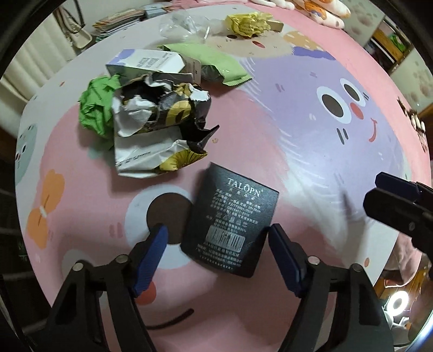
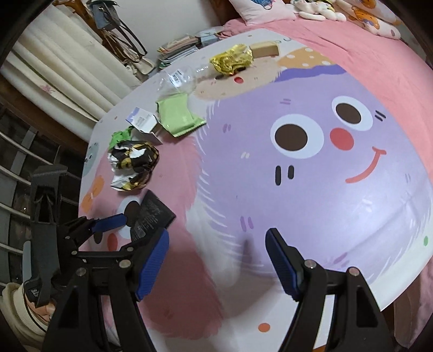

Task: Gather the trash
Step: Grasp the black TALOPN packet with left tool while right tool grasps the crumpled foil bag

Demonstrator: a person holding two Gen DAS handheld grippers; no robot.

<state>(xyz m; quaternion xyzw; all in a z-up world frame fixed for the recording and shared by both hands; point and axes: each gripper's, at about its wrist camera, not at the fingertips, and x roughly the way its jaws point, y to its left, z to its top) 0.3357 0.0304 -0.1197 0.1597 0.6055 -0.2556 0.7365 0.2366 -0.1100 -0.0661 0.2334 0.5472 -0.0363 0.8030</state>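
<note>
A black card printed TALOPN (image 1: pixel 230 216) (image 2: pixel 151 216) lies flat on the pink cartoon bedspread (image 1: pixel 324 140). My left gripper (image 1: pixel 219 257) (image 2: pixel 143 224) points down over it, open, with the card between its blue pads and not squeezed. Behind the card lie a crumpled black, white and yellow wrapper (image 1: pixel 159 127) (image 2: pixel 132 165), a green paper ball (image 1: pixel 94 108), a white and blue carton (image 1: pixel 146 63) and a green packet (image 1: pixel 216 65). My right gripper (image 2: pixel 217 260) (image 1: pixel 400 200) hangs open over bare bedspread to the right, holding nothing.
Further back lie clear plastic (image 2: pixel 176 78), a crumpled gold wrapper (image 2: pixel 232 62) and a small brown box (image 2: pixel 265 50). Stacked books (image 2: pixel 178 46) and curtains (image 2: pixel 62 67) are beyond the bed's far edge, plush toys (image 2: pixel 351 10) at its head, a metal rail (image 2: pixel 16 168) at left.
</note>
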